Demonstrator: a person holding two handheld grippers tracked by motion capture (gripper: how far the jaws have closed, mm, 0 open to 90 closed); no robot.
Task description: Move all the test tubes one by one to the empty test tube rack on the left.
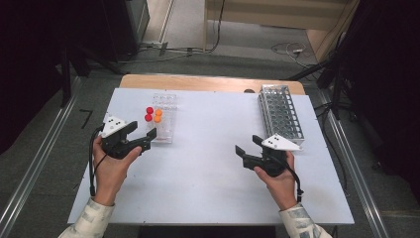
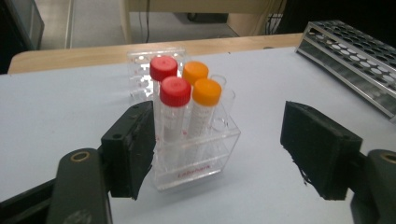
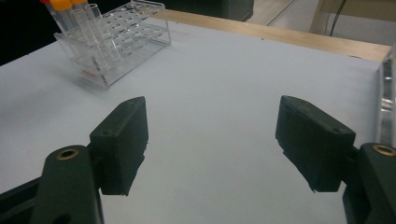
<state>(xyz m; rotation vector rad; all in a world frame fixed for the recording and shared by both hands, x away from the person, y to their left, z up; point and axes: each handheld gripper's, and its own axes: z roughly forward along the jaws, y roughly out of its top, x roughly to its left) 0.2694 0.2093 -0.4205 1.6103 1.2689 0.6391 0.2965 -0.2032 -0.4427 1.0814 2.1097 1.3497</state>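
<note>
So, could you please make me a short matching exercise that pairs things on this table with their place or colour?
Things:
1. clear tube rack
2. metal rack
3. left gripper
4. tube caps

Descriptions:
a. red and orange
b. far right of the table, no tubes seen in it
c. open, just short of the clear rack
d. holds the capped tubes

Pairs: 1-d, 2-b, 3-c, 4-a

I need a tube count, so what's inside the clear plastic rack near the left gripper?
The clear rack holds four capped tubes at its near end: two with red caps and two with orange caps. Uncapped empty tubes stand beside them; their number is hard to tell.
</note>
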